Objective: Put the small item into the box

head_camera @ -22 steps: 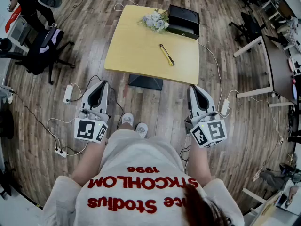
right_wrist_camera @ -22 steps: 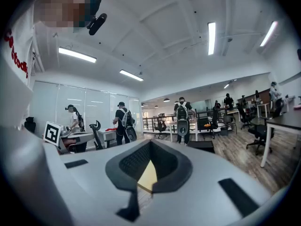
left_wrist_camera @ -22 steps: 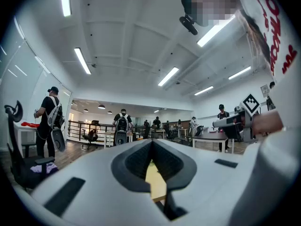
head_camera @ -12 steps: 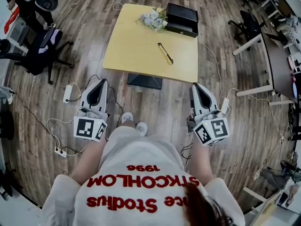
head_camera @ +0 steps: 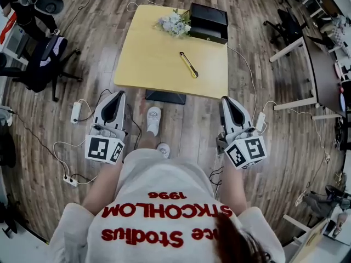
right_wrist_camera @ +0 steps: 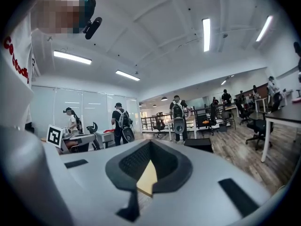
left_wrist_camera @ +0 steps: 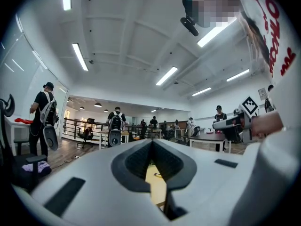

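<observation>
The small item [head_camera: 188,64], a slim yellow and black tool, lies on the yellow table [head_camera: 153,59] ahead of me. The black box [head_camera: 208,22] stands open at the table's far right corner, beside a bunch of pale flowers [head_camera: 174,23]. My left gripper [head_camera: 117,96] and right gripper [head_camera: 226,100] are held level at waist height, short of the table's near edge, both shut and empty. In the left gripper view the jaws [left_wrist_camera: 151,145] frame a strip of the table [left_wrist_camera: 157,187]. The right gripper [right_wrist_camera: 150,147] points towards the box [right_wrist_camera: 197,145].
Wooden floor with power strips [head_camera: 75,112] and cables lies around the table. An office chair [head_camera: 41,64] stands at the left, a white desk [head_camera: 307,64] at the right. My shoe [head_camera: 153,119] is near the table's base [head_camera: 164,96]. Several people stand in the background.
I have stepped towards the table: it sits a little lower and more to the left in the head view, and one shoe has moved forward. Both grippers stay shut.
</observation>
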`<move>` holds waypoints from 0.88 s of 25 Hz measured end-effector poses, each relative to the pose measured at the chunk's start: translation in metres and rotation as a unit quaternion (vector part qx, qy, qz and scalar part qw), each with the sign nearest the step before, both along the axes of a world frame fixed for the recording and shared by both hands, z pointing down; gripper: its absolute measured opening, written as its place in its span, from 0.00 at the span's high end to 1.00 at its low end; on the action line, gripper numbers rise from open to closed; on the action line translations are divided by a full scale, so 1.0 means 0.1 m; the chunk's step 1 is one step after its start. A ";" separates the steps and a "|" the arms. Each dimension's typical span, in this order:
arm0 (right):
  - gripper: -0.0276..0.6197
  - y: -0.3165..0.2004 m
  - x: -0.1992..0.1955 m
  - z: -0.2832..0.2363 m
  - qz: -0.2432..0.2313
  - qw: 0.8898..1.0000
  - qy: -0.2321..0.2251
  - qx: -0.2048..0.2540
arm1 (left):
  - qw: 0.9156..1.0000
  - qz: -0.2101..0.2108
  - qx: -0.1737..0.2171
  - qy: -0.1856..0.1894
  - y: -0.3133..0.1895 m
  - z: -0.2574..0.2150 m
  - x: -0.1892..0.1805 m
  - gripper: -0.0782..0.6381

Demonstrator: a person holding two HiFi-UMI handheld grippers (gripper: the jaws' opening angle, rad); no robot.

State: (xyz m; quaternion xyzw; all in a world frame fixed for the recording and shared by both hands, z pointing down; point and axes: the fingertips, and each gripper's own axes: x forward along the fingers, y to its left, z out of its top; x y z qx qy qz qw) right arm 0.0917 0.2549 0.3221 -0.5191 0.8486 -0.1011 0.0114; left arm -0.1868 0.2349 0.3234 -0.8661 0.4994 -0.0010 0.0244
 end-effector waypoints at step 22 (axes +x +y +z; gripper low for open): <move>0.95 -1.57 -0.04 -0.13 0.042 0.999 -0.015 -0.007 | 0.999 0.046 -0.005 0.011 -1.96 -0.05 0.07 0.88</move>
